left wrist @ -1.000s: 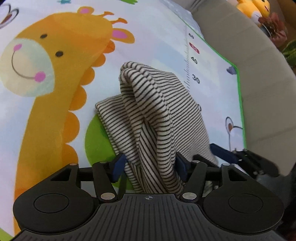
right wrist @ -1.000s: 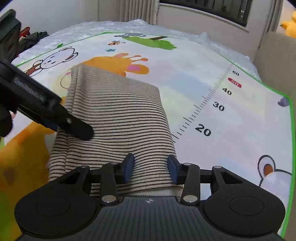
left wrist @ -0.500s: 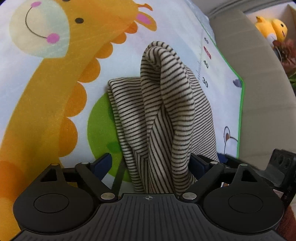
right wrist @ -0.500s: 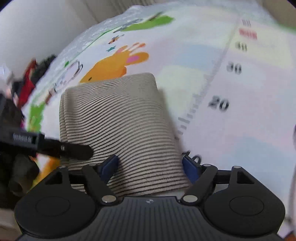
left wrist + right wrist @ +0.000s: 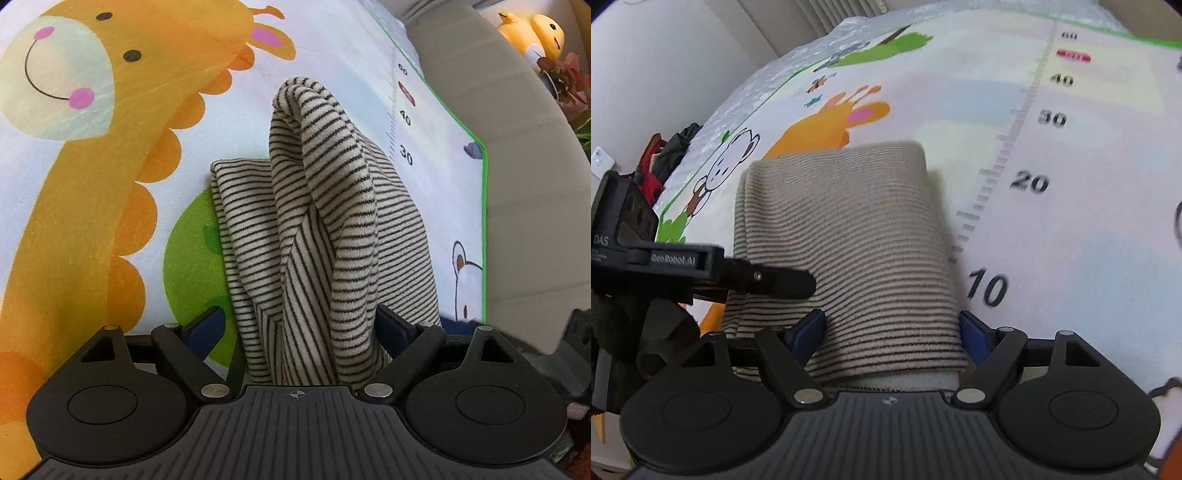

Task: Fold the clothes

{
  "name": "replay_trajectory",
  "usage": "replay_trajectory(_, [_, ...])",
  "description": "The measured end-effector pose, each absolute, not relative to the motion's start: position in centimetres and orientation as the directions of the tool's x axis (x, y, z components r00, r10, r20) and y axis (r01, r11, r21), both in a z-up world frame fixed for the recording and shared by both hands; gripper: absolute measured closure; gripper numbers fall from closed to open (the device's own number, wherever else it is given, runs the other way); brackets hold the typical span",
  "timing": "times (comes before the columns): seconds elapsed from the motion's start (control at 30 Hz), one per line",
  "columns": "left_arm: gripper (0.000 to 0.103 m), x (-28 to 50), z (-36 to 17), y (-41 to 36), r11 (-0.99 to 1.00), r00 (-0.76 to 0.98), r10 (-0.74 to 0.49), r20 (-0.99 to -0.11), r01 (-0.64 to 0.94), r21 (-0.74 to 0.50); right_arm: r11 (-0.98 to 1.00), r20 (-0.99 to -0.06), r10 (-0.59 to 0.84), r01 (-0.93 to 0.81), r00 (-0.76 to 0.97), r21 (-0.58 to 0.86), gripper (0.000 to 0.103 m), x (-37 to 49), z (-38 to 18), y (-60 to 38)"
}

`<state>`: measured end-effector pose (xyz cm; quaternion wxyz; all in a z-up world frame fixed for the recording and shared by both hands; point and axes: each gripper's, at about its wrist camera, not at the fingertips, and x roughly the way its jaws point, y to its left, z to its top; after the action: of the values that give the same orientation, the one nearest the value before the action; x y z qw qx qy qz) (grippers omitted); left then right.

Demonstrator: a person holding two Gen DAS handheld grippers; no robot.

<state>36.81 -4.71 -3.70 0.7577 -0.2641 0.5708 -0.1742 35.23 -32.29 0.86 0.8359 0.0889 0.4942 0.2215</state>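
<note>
A cream garment with thin black stripes point(image 5: 325, 229) lies folded on a printed play mat point(image 5: 92, 206). One fold stands up in a hump. My left gripper point(image 5: 299, 332) is open, its blue pads wide apart on either side of the near cloth edge. In the right wrist view the striped garment point(image 5: 846, 236) lies as a flat folded rectangle. My right gripper point(image 5: 892, 332) is open, pads spread around the near hem. The left gripper's black finger point(image 5: 775, 280) rests over the garment's left side there.
The mat shows a giraffe point(image 5: 62, 74) and a printed height ruler point(image 5: 1030, 181). A beige sofa point(image 5: 524, 184) borders the mat on the right, with a yellow plush toy point(image 5: 532, 33) on it. Dark and red clothes point(image 5: 665, 158) lie at the mat's far left edge.
Both grippers were shut on the garment's near edge a second ago and have opened wide. The cloth has dropped onto the mat, with the hump still standing.
</note>
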Motion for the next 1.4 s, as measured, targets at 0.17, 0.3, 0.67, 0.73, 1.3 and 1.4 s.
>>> replay_trajectory(0.17, [0.013,36.1,-3.0,-4.3,0.808,0.292,-0.554,-0.779,-0.034,-0.588,0.892,-0.718,0.440,-0.358,0.540,0.277,0.040,36.4,6.2,-31.1])
replay_trajectory(0.3, [0.014,34.7,-2.6,-4.0,0.809,0.306,-0.551,-0.776,-0.034,-0.587,0.788,-0.732,0.529,-0.569,0.429,0.236,0.074,39.4,7.0,-24.6])
replay_trajectory(0.67, [0.015,33.8,-2.7,-3.3,0.823,0.322,-0.532,-0.783,-0.019,-0.568,0.779,-0.817,0.459,-0.599,0.348,0.183,0.066,41.7,2.7,-19.8])
replay_trajectory(0.73, [0.015,33.8,-2.7,-3.4,0.820,0.322,-0.536,-0.780,-0.020,-0.572,0.818,-0.784,0.474,-0.531,0.401,0.222,0.052,40.6,4.1,-22.8])
replay_trajectory(1.3, [0.008,36.4,-4.6,-6.2,0.766,0.358,-0.572,-0.738,-0.089,-0.636,0.783,-0.752,0.616,-0.287,0.235,0.552,0.028,40.0,-2.5,-33.2])
replay_trajectory(1.4, [0.023,36.3,-4.7,-6.3,0.759,0.387,-0.570,-0.725,-0.091,-0.645,0.765,-0.730,0.643,-0.236,0.232,0.599,0.033,39.9,-3.4,-33.6])
